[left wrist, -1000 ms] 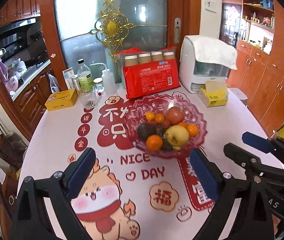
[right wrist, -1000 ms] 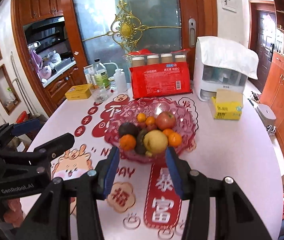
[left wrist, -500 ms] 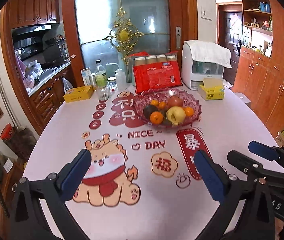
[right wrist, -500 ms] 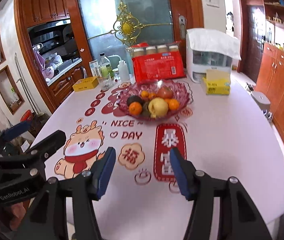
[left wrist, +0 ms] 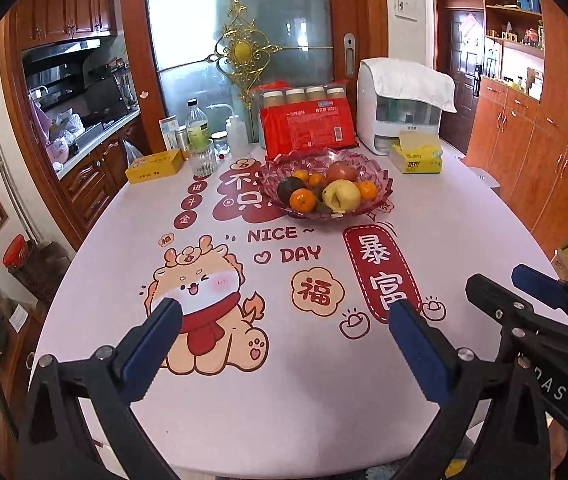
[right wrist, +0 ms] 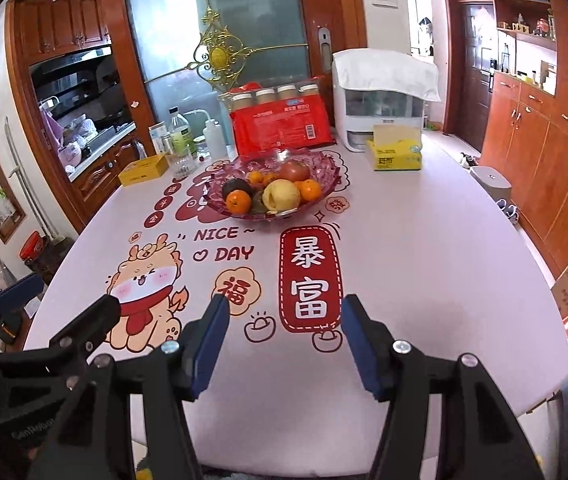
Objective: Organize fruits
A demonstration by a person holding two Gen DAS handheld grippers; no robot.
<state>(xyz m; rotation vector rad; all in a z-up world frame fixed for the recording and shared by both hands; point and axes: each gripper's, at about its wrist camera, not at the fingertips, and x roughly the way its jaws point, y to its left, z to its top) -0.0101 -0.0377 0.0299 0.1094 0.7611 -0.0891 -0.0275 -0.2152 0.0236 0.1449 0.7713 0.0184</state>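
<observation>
Both grippers have drawn back from the fruit bowl (left wrist: pixel 326 184) since a second ago: then it filled the middle of each view just past the fingertips, and now it sits well away at the far end of the table (left wrist: pixel 464 248), with the printed cloth's dragon and "NICE DAY" lettering lying between.

Left gripper (left wrist: pixel 284 344) hangs over the near part of the table with its jaws spread as wide as they go and nothing between them. Right gripper (right wrist: pixel 284 340) hovers to its right, jaws parted about halfway, also with nothing in them. Each gripper shows at the edge of the other's view, side by side and apart.

All the fruit visible is in the bowl: a yellow apple (left wrist: pixel 341 195) at the near side, a red apple (left wrist: pixel 341 170) behind it, several oranges such as the one at the near left (left wrist: pixel 303 199), and a dark round fruit (left wrist: pixel 289 187) at the left. No fruit lies loose on the cloth. Behind the bowl stand a red package (left wrist: pixel 308 130), a white appliance (left wrist: pixel 400 108), a tissue pack (left wrist: pixel 418 156) to the right, and bottles with a yellow box (left wrist: pixel 155 166) to the left.

Judging by this, the gathering looks done, and the empty, retreating grippers suggest the job is at or near its end; nothing obvious is left to collect.
</observation>
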